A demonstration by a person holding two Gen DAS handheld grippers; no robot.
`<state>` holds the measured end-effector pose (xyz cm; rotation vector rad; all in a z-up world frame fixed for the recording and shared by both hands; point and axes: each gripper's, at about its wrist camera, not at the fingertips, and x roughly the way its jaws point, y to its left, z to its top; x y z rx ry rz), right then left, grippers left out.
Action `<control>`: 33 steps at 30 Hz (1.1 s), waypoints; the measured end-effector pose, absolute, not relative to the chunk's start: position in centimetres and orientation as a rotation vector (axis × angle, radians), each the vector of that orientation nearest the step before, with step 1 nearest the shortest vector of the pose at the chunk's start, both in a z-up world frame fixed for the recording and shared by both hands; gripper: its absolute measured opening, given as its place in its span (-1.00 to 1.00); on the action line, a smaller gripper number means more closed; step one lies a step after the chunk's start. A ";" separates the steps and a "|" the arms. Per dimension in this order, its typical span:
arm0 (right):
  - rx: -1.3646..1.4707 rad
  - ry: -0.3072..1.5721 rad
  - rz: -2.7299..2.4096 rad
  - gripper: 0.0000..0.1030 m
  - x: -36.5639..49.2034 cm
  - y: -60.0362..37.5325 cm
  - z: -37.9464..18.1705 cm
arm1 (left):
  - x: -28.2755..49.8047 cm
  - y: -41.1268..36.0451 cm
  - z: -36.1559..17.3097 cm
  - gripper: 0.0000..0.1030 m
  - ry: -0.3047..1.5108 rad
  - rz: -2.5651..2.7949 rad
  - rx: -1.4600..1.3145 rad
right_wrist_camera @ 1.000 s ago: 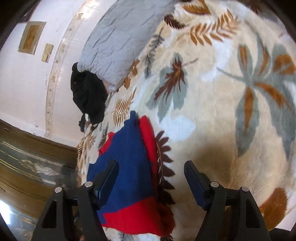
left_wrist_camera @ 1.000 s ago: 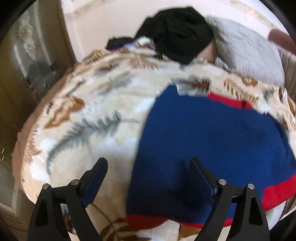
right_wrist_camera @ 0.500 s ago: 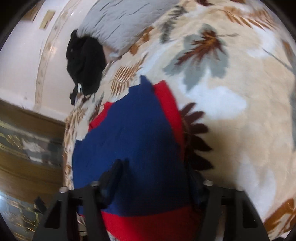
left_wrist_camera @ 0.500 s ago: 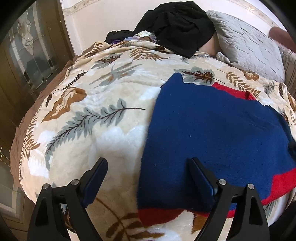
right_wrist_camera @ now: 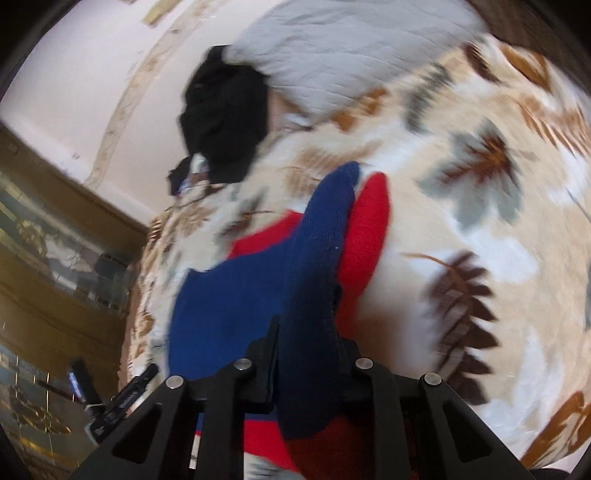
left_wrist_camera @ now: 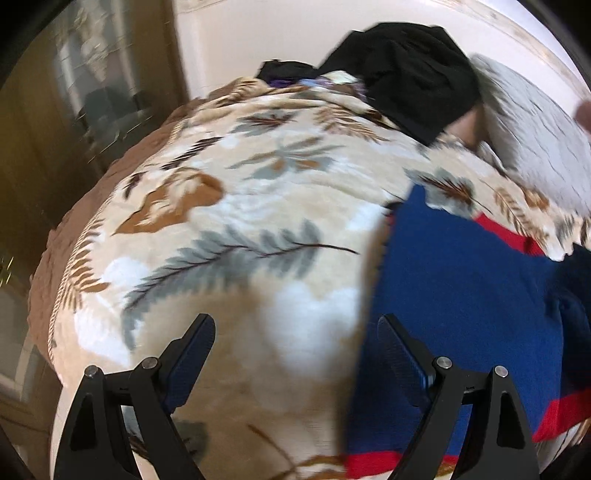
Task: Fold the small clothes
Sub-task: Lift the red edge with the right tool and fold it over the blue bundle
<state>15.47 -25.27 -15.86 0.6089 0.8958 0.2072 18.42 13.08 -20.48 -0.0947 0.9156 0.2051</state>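
Observation:
A small blue knit garment with red trim (left_wrist_camera: pixel 461 295) lies flat on the leaf-patterned blanket (left_wrist_camera: pixel 240 229). My left gripper (left_wrist_camera: pixel 295 354) is open and empty, hovering over the blanket at the garment's left edge, its right finger (left_wrist_camera: pixel 402 358) above the blue cloth. In the right wrist view my right gripper (right_wrist_camera: pixel 306 350) is shut on the garment's edge (right_wrist_camera: pixel 317 266) and lifts a blue fold up off the blanket, red trim (right_wrist_camera: pixel 365 229) beside it.
A black clothes pile (left_wrist_camera: pixel 406 77) and a grey quilted pillow (left_wrist_camera: pixel 535 147) lie at the far side of the bed. A white wall (left_wrist_camera: pixel 277 33) stands behind. A glass-fronted wooden cabinet (left_wrist_camera: pixel 74 92) stands left of the bed edge.
My right gripper has closed on the garment's edge and raised it. My left gripper has shifted left, so the garment now sits further right in its view.

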 end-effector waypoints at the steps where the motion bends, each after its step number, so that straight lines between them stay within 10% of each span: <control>1: 0.595 0.897 0.221 -0.57 15.8 -24.1 -15.1 | 18.3 13.6 -20.4 0.74 0.916 0.212 -0.105; 16: 0.579 1.092 0.388 -0.55 21.5 -2.3 -20.7 | 15.8 22.1 -20.3 0.74 0.904 0.310 -0.253; 22: 0.736 1.044 0.565 0.27 20.8 -3.6 -20.5 | 15.5 22.9 -20.3 0.74 0.892 0.301 -0.278; 33: 0.680 0.911 0.537 0.25 17.1 -11.5 -18.0 | 14.4 16.8 -16.6 0.74 0.705 0.019 -0.240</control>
